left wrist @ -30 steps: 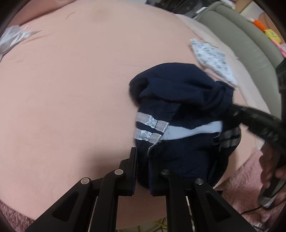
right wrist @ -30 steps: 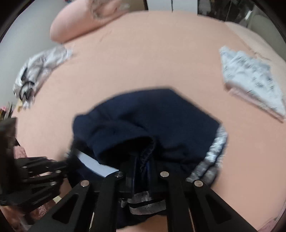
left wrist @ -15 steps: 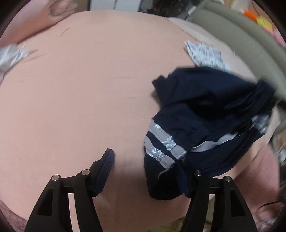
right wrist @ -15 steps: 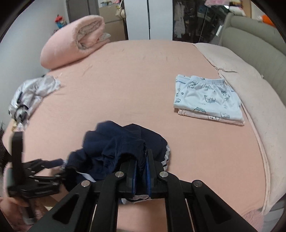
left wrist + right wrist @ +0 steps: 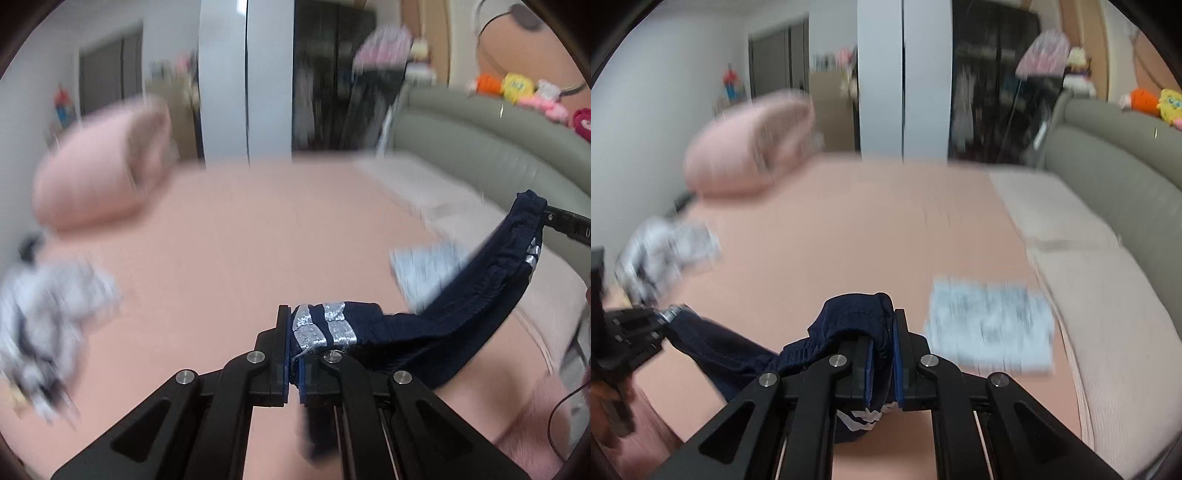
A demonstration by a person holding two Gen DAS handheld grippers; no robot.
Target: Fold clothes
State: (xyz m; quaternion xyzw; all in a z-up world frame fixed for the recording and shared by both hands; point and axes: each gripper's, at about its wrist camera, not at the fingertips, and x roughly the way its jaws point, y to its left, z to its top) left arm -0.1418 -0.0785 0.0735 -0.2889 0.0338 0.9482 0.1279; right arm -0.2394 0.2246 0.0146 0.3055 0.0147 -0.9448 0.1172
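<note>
The left gripper [image 5: 292, 354] pinches the striped edge of the navy shorts [image 5: 461, 314]; the right gripper [image 5: 882, 363] pinches their waistband. The shorts hang stretched between the 2, above the pink bed [image 5: 849, 229]. Beyond lie folded pyjamas [image 5: 990, 325] and a rolled blanket [image 5: 746, 147].

Both wrist views face across the bed [image 5: 229, 236]; each shows the other gripper.

The left gripper [image 5: 291, 354] points forward and downward, its fingers [image 5: 282, 347] pinched tight on dark cloth. The right gripper [image 5: 884, 354] is angled the same way, its fingers [image 5: 899, 350] clamped on dark cloth too. Both are held apart at similar height.
</note>
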